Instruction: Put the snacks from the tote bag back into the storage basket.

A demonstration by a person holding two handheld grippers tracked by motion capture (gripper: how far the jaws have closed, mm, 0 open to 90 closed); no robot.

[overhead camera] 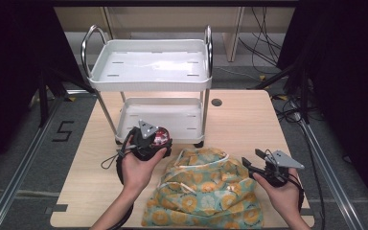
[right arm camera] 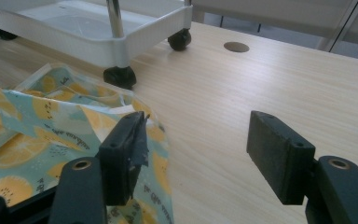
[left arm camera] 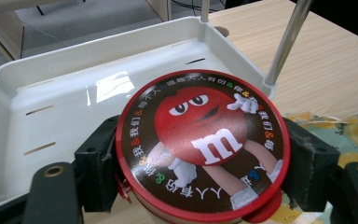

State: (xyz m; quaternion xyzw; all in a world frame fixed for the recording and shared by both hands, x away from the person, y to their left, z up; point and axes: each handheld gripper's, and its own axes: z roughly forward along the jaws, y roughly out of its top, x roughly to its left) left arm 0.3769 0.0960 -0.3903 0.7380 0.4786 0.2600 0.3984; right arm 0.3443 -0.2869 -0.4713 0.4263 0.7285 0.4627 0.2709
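Observation:
My left gripper (overhead camera: pixel 159 140) is shut on a round red candy tin (left arm camera: pixel 200 144) with a cartoon red candy figure on its lid. It holds the tin (overhead camera: pixel 160 136) just above the front edge of the white cart's lower shelf (left arm camera: pixel 65 102). My right gripper (overhead camera: pixel 251 162) stands open at the right edge of a drawstring cloth bag (overhead camera: pixel 206 191) printed with yellow citrus slices. In the right gripper view the bag (right arm camera: pixel 37 135) lies to the left, its edge beside the left jaw, with bare wood between the jaws.
A small white two-shelf cart (overhead camera: pixel 148 67) with chrome handles and black castors (right arm camera: pixel 119 75) stands at the back of the wooden table (overhead camera: pixel 239 124). A round cable hole (overhead camera: pixel 216 102) sits right of the cart. Cables lie on the floor beyond.

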